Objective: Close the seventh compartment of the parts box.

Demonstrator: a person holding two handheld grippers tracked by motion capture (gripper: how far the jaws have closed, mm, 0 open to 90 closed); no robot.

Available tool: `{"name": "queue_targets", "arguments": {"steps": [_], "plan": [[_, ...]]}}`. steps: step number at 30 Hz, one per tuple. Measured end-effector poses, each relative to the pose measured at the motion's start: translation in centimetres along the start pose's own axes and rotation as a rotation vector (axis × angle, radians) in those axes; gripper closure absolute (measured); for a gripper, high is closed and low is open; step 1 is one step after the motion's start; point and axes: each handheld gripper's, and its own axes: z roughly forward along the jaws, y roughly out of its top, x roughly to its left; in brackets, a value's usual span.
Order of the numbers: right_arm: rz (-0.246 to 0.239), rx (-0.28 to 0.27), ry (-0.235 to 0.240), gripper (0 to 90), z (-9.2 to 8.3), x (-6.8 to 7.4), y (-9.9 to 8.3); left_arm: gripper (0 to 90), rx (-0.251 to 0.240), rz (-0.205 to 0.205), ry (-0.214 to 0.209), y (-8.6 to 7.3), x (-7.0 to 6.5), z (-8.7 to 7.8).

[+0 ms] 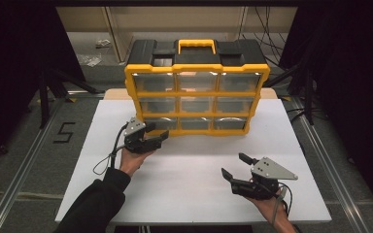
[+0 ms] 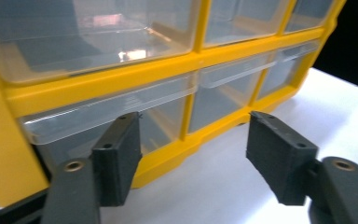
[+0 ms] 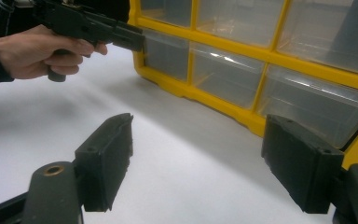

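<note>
I am looking at a white table (image 1: pixel 194 189) in a dark room, with a yellow drawer box (image 1: pixel 196 92) standing just in front of my left gripper (image 1: pixel 153 133). My left gripper is pointing at the bottom left drawer (image 2: pixel 116 126), and its jaws are standing apart with nothing between them. My right gripper (image 1: pixel 234 166) is waiting well back from the box, near me, its jaws apart too and holding nothing.
</note>
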Motion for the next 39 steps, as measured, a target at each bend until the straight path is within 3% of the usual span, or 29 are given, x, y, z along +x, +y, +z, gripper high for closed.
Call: {"name": "queue_targets", "arguments": {"steps": [10, 22, 34, 39], "plan": [[-0.001, 0.001, 0.002, 25.7, 0.0, 0.0, 0.0, 24.0, -0.022, -0.013, -0.053, 0.1, -1.1, -1.3], [-0.001, 0.000, 0.004, 25.7, 0.0, 0.1, 0.0, 23.7, -0.036, -0.003, -0.103, 0.1, -2.3, -2.7], [-0.001, -0.001, 0.002, 25.7, 0.0, 0.1, 0.0, 23.2, -0.031, 0.043, -0.142, -0.5, -4.0, -3.6], [0.000, 0.000, 0.002, 25.7, 0.0, 0.1, 0.0, 22.9, -0.038, 0.036, -0.149, -0.6, -4.2, -4.1]]}}
